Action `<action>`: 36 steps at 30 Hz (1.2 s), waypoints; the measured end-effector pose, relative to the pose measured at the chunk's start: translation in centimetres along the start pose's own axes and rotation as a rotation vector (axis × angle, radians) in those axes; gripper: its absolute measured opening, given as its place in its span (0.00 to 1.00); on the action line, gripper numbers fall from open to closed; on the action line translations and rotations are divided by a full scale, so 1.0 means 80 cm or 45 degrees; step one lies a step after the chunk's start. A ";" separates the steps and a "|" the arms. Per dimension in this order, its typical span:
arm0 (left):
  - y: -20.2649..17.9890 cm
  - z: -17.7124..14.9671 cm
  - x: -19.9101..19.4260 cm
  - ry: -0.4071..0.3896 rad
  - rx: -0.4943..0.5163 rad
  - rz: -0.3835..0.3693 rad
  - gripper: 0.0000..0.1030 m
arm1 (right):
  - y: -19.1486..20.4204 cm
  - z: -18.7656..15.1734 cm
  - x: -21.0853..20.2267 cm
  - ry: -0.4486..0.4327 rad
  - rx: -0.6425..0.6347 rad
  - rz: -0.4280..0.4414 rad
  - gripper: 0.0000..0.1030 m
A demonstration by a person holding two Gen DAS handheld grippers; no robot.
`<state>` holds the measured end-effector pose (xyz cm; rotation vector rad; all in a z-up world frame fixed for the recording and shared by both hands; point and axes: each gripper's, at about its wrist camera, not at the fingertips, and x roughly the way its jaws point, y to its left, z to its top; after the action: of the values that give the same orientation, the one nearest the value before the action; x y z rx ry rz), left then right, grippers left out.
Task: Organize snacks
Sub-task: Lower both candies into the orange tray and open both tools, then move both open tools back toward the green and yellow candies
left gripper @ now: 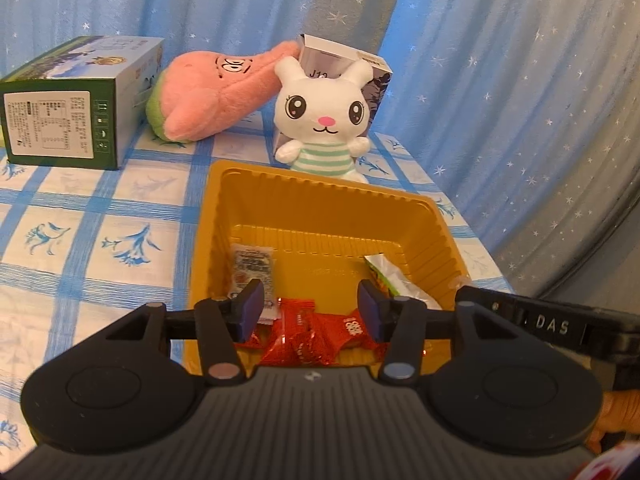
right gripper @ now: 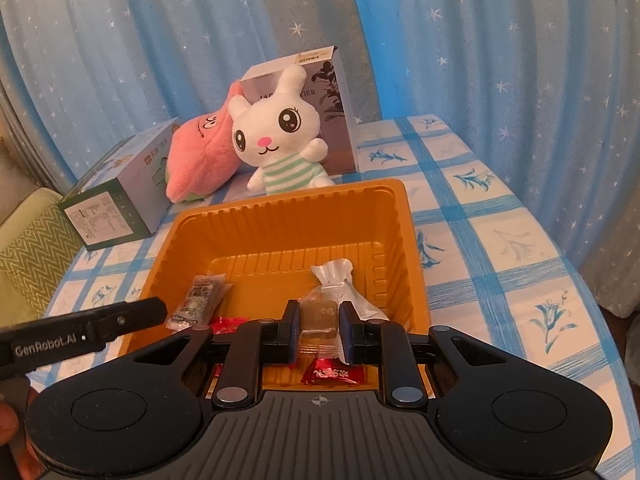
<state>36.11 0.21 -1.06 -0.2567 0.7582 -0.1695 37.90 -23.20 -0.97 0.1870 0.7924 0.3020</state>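
A clear-wrapped snack point(right gripper: 320, 316) is pinched between the closed jaws of the right claw point(right gripper: 319, 330) above the yellow tray point(right gripper: 404, 216), presumably for release among the red candies point(left gripper: 316, 332). The left claw point(left gripper: 310, 312) is held wide apart, empty, over the same tray.

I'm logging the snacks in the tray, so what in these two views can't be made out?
- Red-wrapped snacks, left wrist view: the count, as the left gripper covers part of the pile.
- Clear-wrapped snack, right wrist view: its print, as the right gripper holds it by both sides.
- Green box label: too small to read.
- Grey box lettering: the white bunny plush hides it.
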 end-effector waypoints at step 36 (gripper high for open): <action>-0.017 -0.122 -0.197 -0.047 0.001 0.101 0.66 | 0.018 -0.116 -0.184 -0.061 0.193 -0.003 0.74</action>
<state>17.93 1.12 2.87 -0.2277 0.7305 -0.0899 21.12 -26.33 2.90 0.3343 0.7682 0.2344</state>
